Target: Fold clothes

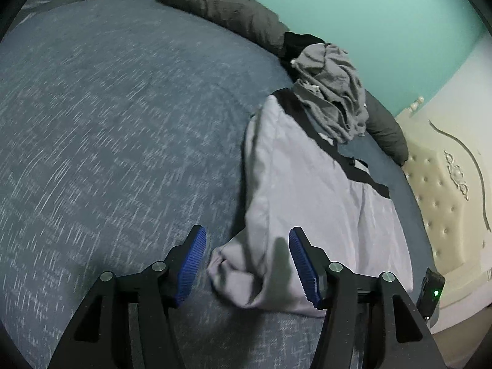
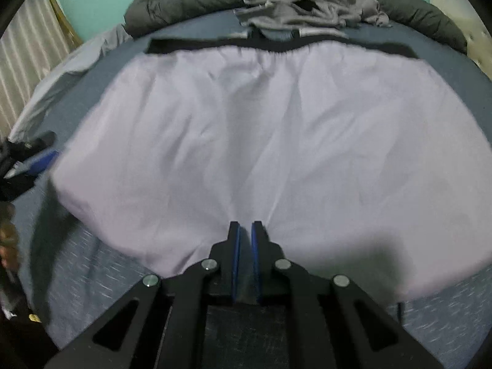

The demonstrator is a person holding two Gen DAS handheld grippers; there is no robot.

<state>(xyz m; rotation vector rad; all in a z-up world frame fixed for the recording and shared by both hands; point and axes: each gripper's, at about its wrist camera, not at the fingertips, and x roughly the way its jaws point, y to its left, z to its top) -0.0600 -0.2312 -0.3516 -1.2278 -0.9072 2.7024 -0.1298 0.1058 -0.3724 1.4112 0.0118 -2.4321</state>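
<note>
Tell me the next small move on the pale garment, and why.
Probably close the left hand-held gripper on the pale garment: its jaws stand open around the near corner, while the right hand-held gripper already pinches the hem, so both could then lift.

Left tongs (image 1: 247,266) gape apart; right tongs (image 2: 245,230) pinched together.
</note>
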